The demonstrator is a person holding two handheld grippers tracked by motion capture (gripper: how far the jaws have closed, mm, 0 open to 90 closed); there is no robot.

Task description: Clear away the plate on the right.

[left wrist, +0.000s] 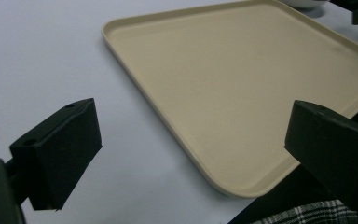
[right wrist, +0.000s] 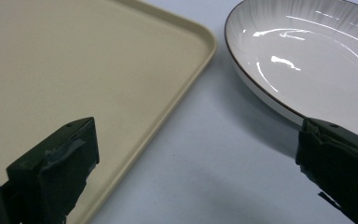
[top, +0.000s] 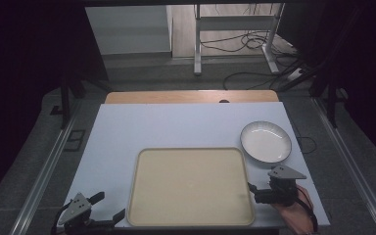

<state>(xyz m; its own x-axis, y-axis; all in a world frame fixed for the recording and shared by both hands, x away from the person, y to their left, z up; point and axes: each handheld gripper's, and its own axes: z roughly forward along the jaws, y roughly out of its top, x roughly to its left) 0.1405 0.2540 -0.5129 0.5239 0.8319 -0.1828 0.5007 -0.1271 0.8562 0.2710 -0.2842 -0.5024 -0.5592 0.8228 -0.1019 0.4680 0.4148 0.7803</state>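
Observation:
A wide beige tray (top: 191, 186) lies bare at the front middle of the pale blue table top (top: 176, 127). Just past its far right corner sits a white plate (top: 266, 142) with a dark rim, nothing on it. My left gripper (top: 110, 205) is at the tray's near left corner, open, with nothing between its jaws. In the left gripper view the left gripper (left wrist: 191, 154) looks across the tray (left wrist: 223, 70). My right gripper (top: 263, 188) hovers at the tray's right edge, open and holding nothing. In the right gripper view the right gripper (right wrist: 198, 158) spans the tray's corner (right wrist: 74, 60) and the plate (right wrist: 317, 60).
A strip of bare wood (top: 191, 96) shows at the table's far edge. Beyond it are a desk frame (top: 235, 29) and loose cables (top: 254, 44) on the floor. A hand (top: 293, 215) holds the right gripper. Plaid cloth (left wrist: 307, 212) shows below the table's front edge.

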